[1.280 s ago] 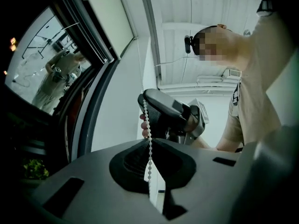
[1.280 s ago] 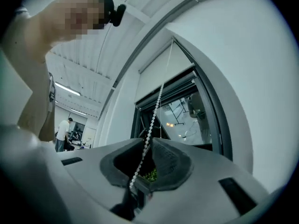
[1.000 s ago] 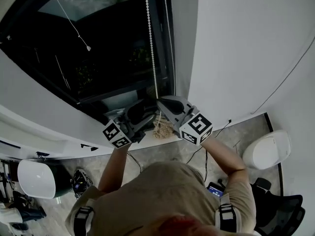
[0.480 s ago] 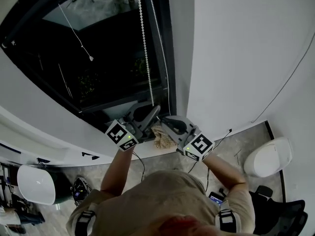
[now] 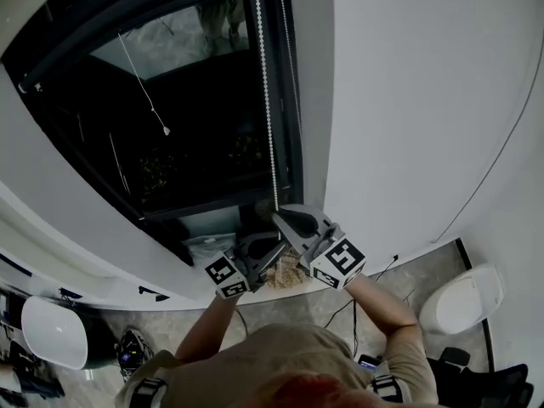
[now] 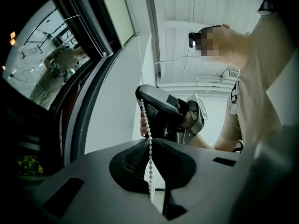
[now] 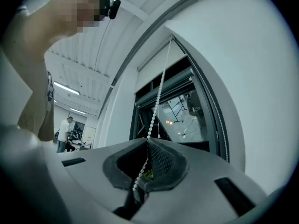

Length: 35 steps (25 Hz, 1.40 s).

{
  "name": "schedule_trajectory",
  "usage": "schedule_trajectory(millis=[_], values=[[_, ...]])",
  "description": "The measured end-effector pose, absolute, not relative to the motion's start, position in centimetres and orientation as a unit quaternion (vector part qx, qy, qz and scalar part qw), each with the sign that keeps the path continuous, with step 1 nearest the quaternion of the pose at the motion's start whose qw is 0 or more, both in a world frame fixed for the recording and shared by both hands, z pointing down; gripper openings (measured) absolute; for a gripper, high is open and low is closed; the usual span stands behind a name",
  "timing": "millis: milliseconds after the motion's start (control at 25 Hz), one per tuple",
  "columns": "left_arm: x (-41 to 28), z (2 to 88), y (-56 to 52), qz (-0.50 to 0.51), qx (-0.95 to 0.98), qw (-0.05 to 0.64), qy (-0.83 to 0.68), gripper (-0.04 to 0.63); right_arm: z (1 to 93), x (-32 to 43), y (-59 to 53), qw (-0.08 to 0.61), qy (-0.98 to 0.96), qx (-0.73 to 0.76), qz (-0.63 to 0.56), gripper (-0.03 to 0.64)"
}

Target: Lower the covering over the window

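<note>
Pinching the bead chain (image 6: 150, 167), the left gripper (image 6: 150, 141) has its jaws pressed together on it just below the right gripper (image 7: 147, 141) — also clamped on that strand. A straight, steady downward pull should suit best — the covering (image 7: 159, 62) sits high at the top of the window (image 5: 170, 143).

Two grippers: the left hand-held gripper (image 6: 150, 141) and the right hand-held gripper (image 7: 147, 140); two marker cubes (image 5: 338, 262), one on each; one window (image 5: 187, 151); two strands of bead chain (image 5: 265, 100) along its right edge; one thin pull cord (image 5: 144, 83) with one small end weight; two white rounded objects (image 5: 53, 331), one low on each side; one dark chair (image 5: 489, 381).
</note>
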<state>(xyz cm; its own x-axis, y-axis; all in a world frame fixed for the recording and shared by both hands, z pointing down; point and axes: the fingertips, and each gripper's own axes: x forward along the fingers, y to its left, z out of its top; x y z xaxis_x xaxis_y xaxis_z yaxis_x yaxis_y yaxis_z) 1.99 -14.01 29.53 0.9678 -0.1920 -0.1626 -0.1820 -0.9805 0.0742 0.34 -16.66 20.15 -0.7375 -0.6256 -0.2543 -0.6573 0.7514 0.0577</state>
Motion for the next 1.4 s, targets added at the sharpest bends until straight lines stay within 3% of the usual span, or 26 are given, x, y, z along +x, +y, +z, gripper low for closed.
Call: schedule_trajectory(millis=[120, 160, 200, 240, 360, 480, 560, 920, 1400], values=[[0.9, 28.9, -13.7, -0.107, 0.991, 0.021, -0.076, 0.023, 20.6, 1.0, -16.8, 0.111, 0.927, -0.354, 0.059, 0.011], [0.2, 28.2, -13.9, -0.128, 0.989, 0.028, -0.071, 0.085, 21.4, 1.2, -17.0, 0.097, 0.927, -0.357, 0.055, 0.009], [-0.5, 27.2, -14.4, -0.152, 0.985, 0.037, -0.071, 0.219, 22.7, 1.3, -17.1, 0.077, 0.929, -0.358, 0.047, 0.009], [-1.2, 25.8, -15.0, -0.176, 0.981, 0.039, -0.076, 0.249, 24.1, 1.3, -17.0, 0.057, 0.932, -0.356, 0.035, 0.009], [-0.6, 19.7, -16.6, -0.204, 0.975, 0.004, -0.092, 0.249, 26.6, 1.4, -16.1, 0.038, 0.937, -0.348, 0.008, 0.009], [2.5, 15.9, -17.6, -0.166, 0.980, -0.029, -0.102, 0.235, 26.3, 0.7, -15.6, 0.040, 0.939, -0.341, 0.012, 0.009], [3.7, 15.7, -17.4, -0.139, 0.984, -0.040, -0.101, 0.030, 26.4, 0.3, -15.5, 0.041, 0.940, -0.338, 0.010, 0.009], [0.5, 17.2, -23.7, -0.143, 0.975, -0.045, -0.166, 0.023, 26.4, 2.1, -20.8, 0.056, 0.945, -0.323, 0.003, 0.035], [2.2, 20.6, -21.0, -0.135, 0.978, -0.026, -0.155, 0.023, 21.7, 5.2, -21.0, 0.108, 0.937, -0.333, -0.018, 0.065]])
